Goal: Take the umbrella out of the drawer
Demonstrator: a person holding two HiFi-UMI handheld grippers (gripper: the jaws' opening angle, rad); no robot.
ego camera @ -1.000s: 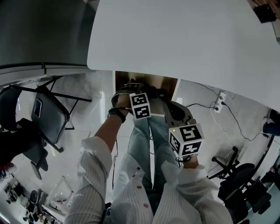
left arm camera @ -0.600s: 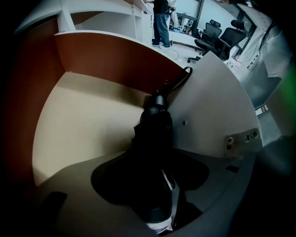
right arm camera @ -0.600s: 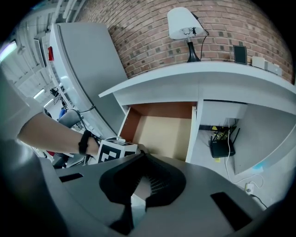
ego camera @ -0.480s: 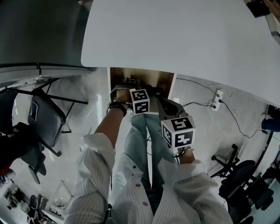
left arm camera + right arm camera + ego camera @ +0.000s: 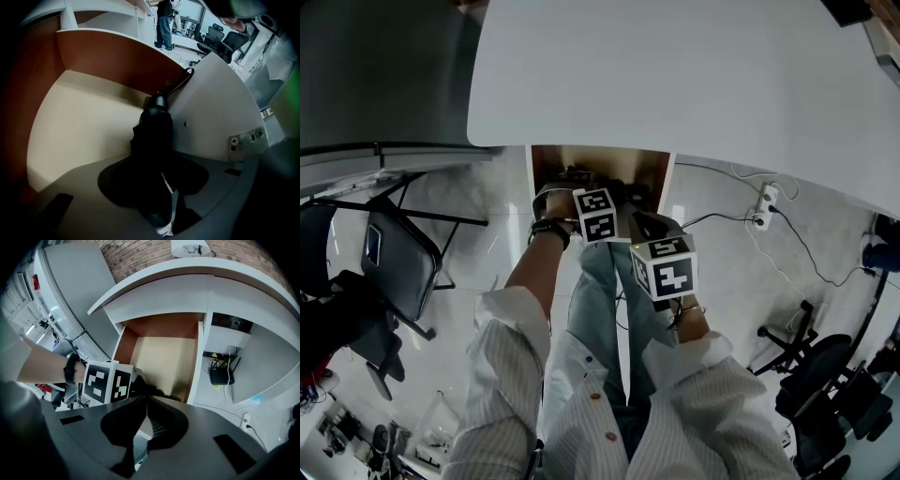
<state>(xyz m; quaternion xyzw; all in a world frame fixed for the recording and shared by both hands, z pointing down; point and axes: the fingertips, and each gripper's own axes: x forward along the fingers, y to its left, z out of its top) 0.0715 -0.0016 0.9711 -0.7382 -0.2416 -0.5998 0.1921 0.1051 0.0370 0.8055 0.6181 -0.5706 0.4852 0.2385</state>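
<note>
The wooden drawer (image 5: 661,171) stands pulled out under the white table top (image 5: 675,75). A black folded umbrella (image 5: 152,136) lies in it along the drawer's right wall (image 5: 211,108), strap end away from me. My left gripper (image 5: 152,180) points steeply down into the drawer (image 5: 79,122). Its jaws have just been closing, and they now sit against the umbrella's sides. In the head view the left gripper (image 5: 581,183) is inside the drawer. My right gripper (image 5: 642,223) hangs just above and beside it, over the drawer's front. The right gripper (image 5: 144,398) is shut with nothing between its fingertips.
A folding chair (image 5: 394,253) stands on the floor at the left. A power strip with cables (image 5: 762,211) and an office chair (image 5: 825,394) are at the right. A black router (image 5: 220,376) sits under the desk beside the drawer (image 5: 164,357). The person's jeans (image 5: 600,300) are below the grippers.
The right gripper has come down and left, closer to the left gripper and the drawer. The left gripper has stayed in the drawer.
</note>
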